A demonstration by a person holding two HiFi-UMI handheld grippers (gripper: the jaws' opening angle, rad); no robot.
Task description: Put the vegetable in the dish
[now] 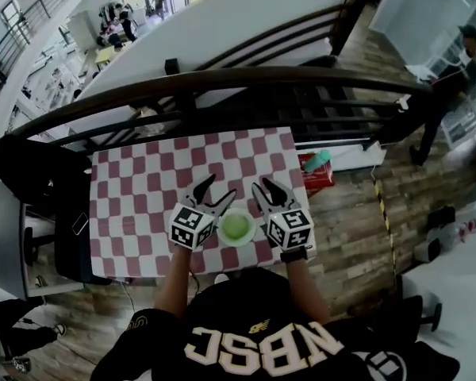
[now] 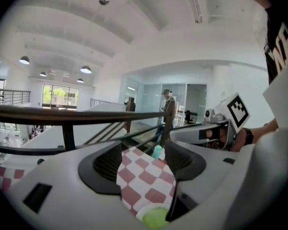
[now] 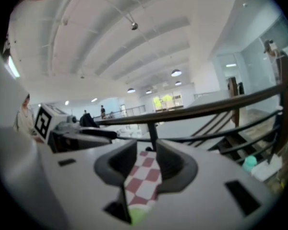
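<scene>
A round green vegetable (image 1: 236, 227) lies in a small white dish (image 1: 221, 232) near the front edge of the red-and-white checked table (image 1: 143, 189). My left gripper (image 1: 220, 187) is just left of the dish and my right gripper (image 1: 263, 184) just right of it, both pointing away from me. Both are open with only tablecloth between their jaws. In the left gripper view the vegetable (image 2: 156, 218) shows low under the left gripper (image 2: 144, 163). A green edge of the vegetable (image 3: 137, 217) shows low beneath the right gripper (image 3: 146, 164) in the right gripper view.
A dark curved railing (image 1: 222, 82) runs just beyond the table's far edge. A red box (image 1: 317, 175) with a teal bottle (image 1: 317, 160) stands off the table's right side. A black chair (image 1: 40, 173) is at the left. A person (image 1: 452, 78) stands far right.
</scene>
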